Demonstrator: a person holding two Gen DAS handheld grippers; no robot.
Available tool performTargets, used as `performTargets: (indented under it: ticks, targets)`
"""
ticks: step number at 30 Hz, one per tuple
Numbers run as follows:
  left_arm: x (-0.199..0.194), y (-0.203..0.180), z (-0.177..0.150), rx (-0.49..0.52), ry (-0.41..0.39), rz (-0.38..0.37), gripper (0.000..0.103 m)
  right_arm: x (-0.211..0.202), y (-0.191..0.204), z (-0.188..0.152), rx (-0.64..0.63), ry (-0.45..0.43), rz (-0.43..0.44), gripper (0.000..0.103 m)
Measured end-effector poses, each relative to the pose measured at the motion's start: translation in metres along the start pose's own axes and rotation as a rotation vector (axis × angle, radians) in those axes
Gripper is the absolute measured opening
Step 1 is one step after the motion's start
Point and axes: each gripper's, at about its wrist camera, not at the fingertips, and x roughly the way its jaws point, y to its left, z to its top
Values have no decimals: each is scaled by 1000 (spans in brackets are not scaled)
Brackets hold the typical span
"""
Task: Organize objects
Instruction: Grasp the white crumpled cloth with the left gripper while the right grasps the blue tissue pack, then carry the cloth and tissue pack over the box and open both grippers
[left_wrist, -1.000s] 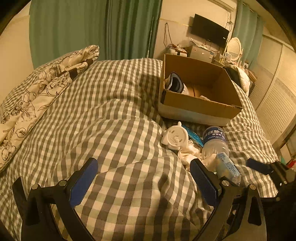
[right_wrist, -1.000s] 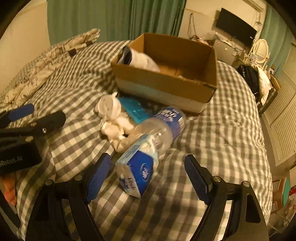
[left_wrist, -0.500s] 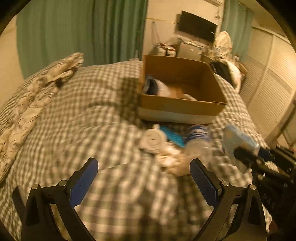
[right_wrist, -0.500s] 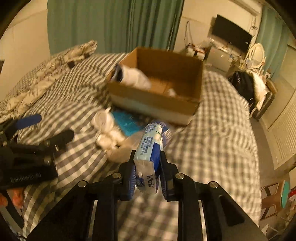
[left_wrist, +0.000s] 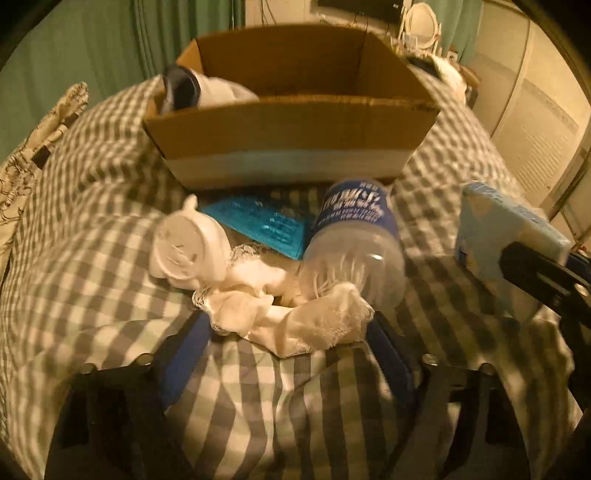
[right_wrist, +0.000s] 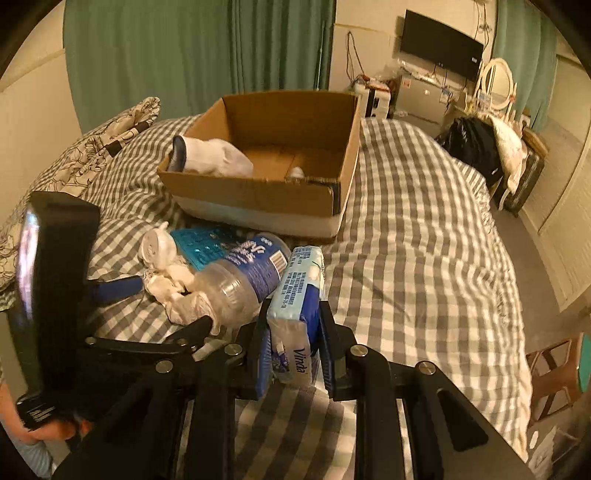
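Green curtains (right_wrist: 192, 55) and a wall-mounted television (right_wrist: 441, 44) back a bed under a grey-and-white checked cover (right_wrist: 417, 229), on which sits an open cardboard box (right_wrist: 273, 162) with a white sock (right_wrist: 210, 157) inside; just before the box lie a clear water bottle (left_wrist: 354, 243) with a blue label, a teal packet (left_wrist: 266, 225), a small white cup (left_wrist: 184, 247) on its side and a crumpled lace cloth (left_wrist: 288, 314). The left gripper (left_wrist: 288, 350) reaches low over the cover, its blue-padded jaws spread wide either side of the cloth, gripping nothing. The right gripper (right_wrist: 291, 332) is raised just right of the bottle, jaws clamped on a tissue pack (right_wrist: 295, 314) marked "Vinda".
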Motion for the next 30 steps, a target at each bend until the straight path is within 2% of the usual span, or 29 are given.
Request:
performTargets:
  ticks: [2, 5, 6, 7, 10, 19, 30]
  targets:
    - [9, -3, 0, 15, 20, 3, 73, 5, -2, -1, 7, 6, 15, 21]
    - [14, -10, -2, 41, 32, -11, 50, 8, -4, -4, 11, 7, 36, 21]
    - [14, -10, -2, 42, 33, -23, 37, 9, -4, -5, 14, 7, 39, 21]
    - [13, -10, -3, 37, 33, -29, 31, 9, -4, -5, 16, 7, 42, 22]
    - [6, -7, -6, 10, 26, -35, 21, 7, -5, -6, 21, 2, 42, 21]
    - [-51, -10, -14, 2, -56, -57, 18, -21, 4, -12, 13, -33, 8, 21]
    - [-139, -8, -12, 4, -228, -57, 18, -84, 20, -8, -18, -129, -28, 21]
